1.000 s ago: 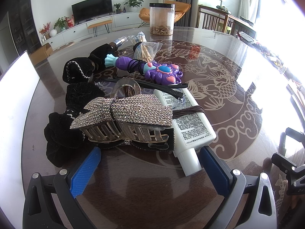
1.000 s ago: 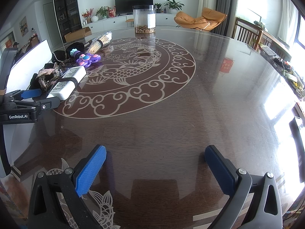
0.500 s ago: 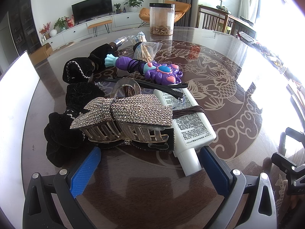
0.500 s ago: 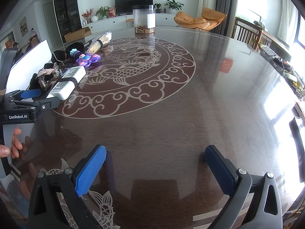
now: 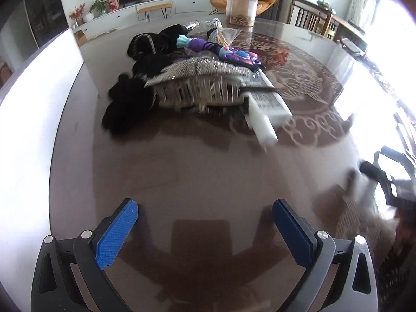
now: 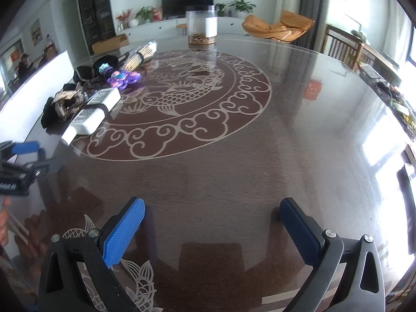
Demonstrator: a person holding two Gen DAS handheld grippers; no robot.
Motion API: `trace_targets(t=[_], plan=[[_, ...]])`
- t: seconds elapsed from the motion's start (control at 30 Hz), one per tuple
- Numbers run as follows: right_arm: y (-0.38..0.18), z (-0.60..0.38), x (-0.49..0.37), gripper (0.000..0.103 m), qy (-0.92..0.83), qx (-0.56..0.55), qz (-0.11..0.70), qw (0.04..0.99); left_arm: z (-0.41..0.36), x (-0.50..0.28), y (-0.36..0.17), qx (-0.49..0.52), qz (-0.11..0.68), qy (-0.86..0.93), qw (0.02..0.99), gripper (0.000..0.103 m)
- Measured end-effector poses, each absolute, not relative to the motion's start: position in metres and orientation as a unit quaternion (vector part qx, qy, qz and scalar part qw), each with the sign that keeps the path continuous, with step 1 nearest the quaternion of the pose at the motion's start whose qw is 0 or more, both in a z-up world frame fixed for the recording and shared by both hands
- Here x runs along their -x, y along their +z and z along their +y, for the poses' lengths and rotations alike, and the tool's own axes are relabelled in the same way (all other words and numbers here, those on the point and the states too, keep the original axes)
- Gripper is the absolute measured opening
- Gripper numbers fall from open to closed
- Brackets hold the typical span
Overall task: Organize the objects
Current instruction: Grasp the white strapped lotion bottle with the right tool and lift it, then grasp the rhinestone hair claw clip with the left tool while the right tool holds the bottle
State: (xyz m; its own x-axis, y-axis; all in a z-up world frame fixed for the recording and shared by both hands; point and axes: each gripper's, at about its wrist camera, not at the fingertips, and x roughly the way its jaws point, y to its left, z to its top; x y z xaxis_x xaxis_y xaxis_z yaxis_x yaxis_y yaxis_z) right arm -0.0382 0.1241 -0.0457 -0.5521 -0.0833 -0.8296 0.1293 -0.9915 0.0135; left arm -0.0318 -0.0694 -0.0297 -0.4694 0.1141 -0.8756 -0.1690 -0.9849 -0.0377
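A pile lies on the dark round table (image 5: 202, 171): a rhinestone bow hair claw (image 5: 200, 83), a white bottle (image 5: 265, 111) with a dark band, black scrunchies (image 5: 127, 106), a purple toy (image 5: 234, 54) and a bag of wooden sticks (image 5: 221, 36). My left gripper (image 5: 205, 215) hangs open and empty, well short of the pile. The right wrist view shows the same white bottle (image 6: 91, 114), the purple toy (image 6: 122, 76) and the sticks (image 6: 141, 54) at the far left. My right gripper (image 6: 212, 218) is open over bare table, empty. The left gripper (image 6: 23, 156) shows at that view's left edge.
A clear jar (image 6: 201, 28) with brown contents stands at the table's far side. A white board (image 5: 33, 119) runs along the table's left edge. A person's hand (image 6: 4, 218) shows at the left border. Chairs and a sideboard stand beyond the table.
My left gripper has pulled back from the pile, so the hair claw and bottle now lie farther ahead. The view is motion-blurred. The right gripper has barely moved.
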Motion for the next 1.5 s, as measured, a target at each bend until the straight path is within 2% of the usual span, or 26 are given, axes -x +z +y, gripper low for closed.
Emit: trace_targets(t=[0.13,0.27,0.33,0.37,0.4,0.43,0.47,0.57,0.83,1.03,1.2,1.3,1.43,1.5], plan=[[-0.021,0.093,0.066,0.103,-0.875,-0.462,-0.059,0.13,-0.08,-0.007,-0.029,0.485,0.023,0.866,0.118,0.103],[-0.01,0.024,0.105,0.101,-0.858,-0.473,-0.047,0.195,-0.093,-0.023,-0.031,0.483,0.009,0.867,0.124,0.103],[-0.021,-0.011,0.121,0.094,-0.842,-0.497,-0.003,0.21,-0.095,-0.023,-0.03,0.488,0.002,0.865,0.121,0.103],[-0.028,-0.022,0.126,0.087,-0.837,-0.509,0.016,0.2,-0.096,-0.023,-0.03,0.489,-0.002,0.864,0.123,0.103],[-0.035,-0.03,0.129,0.075,-0.833,-0.516,0.03,0.2,-0.097,-0.024,-0.029,0.49,-0.005,0.863,0.124,0.103],[-0.035,-0.031,0.128,0.07,-0.841,-0.503,0.041,0.194,-0.098,-0.026,-0.029,0.49,-0.008,0.863,0.125,0.103],[-0.035,-0.029,0.128,0.059,-0.843,-0.498,0.036,0.2,-0.097,-0.026,-0.03,0.49,-0.008,0.863,0.125,0.103],[-0.035,-0.007,0.119,0.053,-0.855,-0.487,0.015,0.177,-0.092,-0.024,-0.033,0.488,0.006,0.865,0.122,0.103],[-0.036,0.099,0.057,0.052,-0.889,-0.453,-0.018,0.066,-0.095,0.025,-0.015,0.478,-0.029,0.871,0.108,0.103],[-0.036,0.128,0.032,0.052,-0.903,-0.423,-0.055,0.054,-0.115,0.103,0.029,0.427,-0.042,0.903,0.02,0.103],[-0.037,0.131,0.025,0.053,-0.907,-0.412,-0.07,0.058,-0.128,0.154,0.013,0.449,-0.065,0.891,-0.033,0.103],[-0.037,0.13,0.024,0.053,-0.908,-0.409,-0.071,0.059,-0.106,0.155,-0.009,0.493,-0.071,0.867,0.015,0.103],[-0.037,0.135,0.017,0.053,-0.907,-0.408,-0.08,0.061,-0.061,0.116,-0.005,0.493,0.014,0.866,0.085,0.103],[-0.037,0.135,0.017,0.053,-0.908,-0.408,-0.08,0.061,-0.062,0.112,0.007,0.474,0.038,0.877,0.071,0.103]])
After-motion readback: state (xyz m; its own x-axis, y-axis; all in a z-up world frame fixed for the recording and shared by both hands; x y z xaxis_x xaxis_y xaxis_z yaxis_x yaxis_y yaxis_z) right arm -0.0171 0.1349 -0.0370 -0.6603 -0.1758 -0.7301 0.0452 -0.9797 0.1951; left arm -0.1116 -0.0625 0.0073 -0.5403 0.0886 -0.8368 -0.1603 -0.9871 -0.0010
